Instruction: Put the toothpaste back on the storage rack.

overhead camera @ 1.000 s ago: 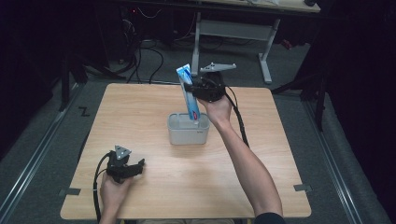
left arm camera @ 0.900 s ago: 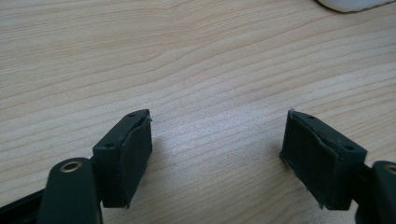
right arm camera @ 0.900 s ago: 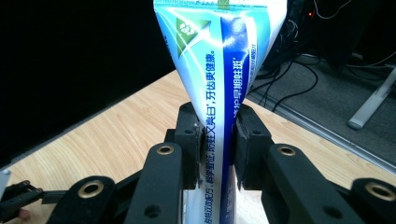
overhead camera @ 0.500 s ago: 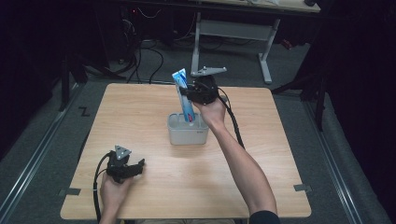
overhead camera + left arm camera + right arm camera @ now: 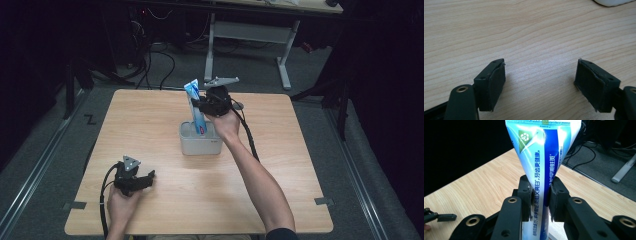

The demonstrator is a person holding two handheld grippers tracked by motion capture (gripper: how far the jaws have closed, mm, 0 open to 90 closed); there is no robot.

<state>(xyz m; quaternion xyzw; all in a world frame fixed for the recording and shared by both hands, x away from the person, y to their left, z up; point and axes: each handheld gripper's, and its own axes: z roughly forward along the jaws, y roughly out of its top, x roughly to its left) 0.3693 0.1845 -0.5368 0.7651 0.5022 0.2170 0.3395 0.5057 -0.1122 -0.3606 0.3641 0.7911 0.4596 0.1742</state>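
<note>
Blue-and-white plastic toothpaste tube (image 5: 544, 157): vertical Chinese print legible in the right gripper view. White band reads "牙齿更健康"; adjacent dark blue band reads roughly "护早期蛀斑", lower characters partly hidden by the jaws. Green square with a white recycling-style emblem near the tube's top. Top-edge lettering too blurred to read. Grey floor (image 5: 90, 120) left of the table: black "Z"-shaped mark.

Table (image 5: 150, 125): pale wood-grain top, smooth, matt. Tube (image 5: 541, 157): glossy printed plastic. Holder (image 5: 200, 146): smooth grey plastic. Gripper pads (image 5: 496, 82): matt black, rubbery, rough-edged.
</note>
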